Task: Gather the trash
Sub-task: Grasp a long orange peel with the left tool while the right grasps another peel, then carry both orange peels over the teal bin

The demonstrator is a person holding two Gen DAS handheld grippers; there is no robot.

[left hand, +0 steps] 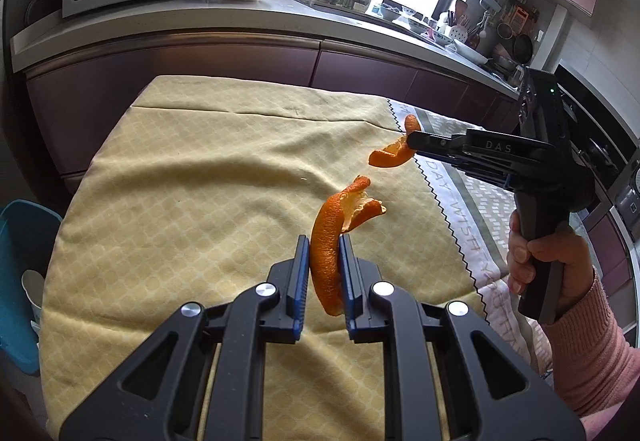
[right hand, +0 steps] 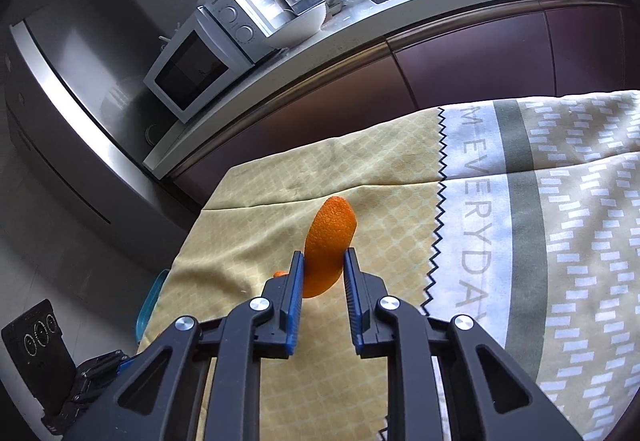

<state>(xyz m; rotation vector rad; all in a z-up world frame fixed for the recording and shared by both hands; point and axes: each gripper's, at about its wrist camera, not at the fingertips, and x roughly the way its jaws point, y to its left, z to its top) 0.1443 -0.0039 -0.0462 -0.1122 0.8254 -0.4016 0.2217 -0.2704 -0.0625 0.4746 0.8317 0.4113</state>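
Bright orange peel (left hand: pixel 328 241) between blue pads (left hand: pixel 298 281). Pale yellow lattice-patterned cloth (left hand: pixel 180 181) underneath. White-dashed beige cloth (right hand: pixel 580 221) right, black zigzag edging.

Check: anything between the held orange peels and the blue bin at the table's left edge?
Nothing visible. The left gripper and right gripper each hold an orange peel above the yellow cloth, bare toward the blue bin. The bin's opening is mostly out of view.

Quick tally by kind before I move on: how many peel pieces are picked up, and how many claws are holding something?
Orange peel pieces held: 2 (long peel, short peel)
Claws gripping peel: 2 (left claw, right claw)
Total: 4
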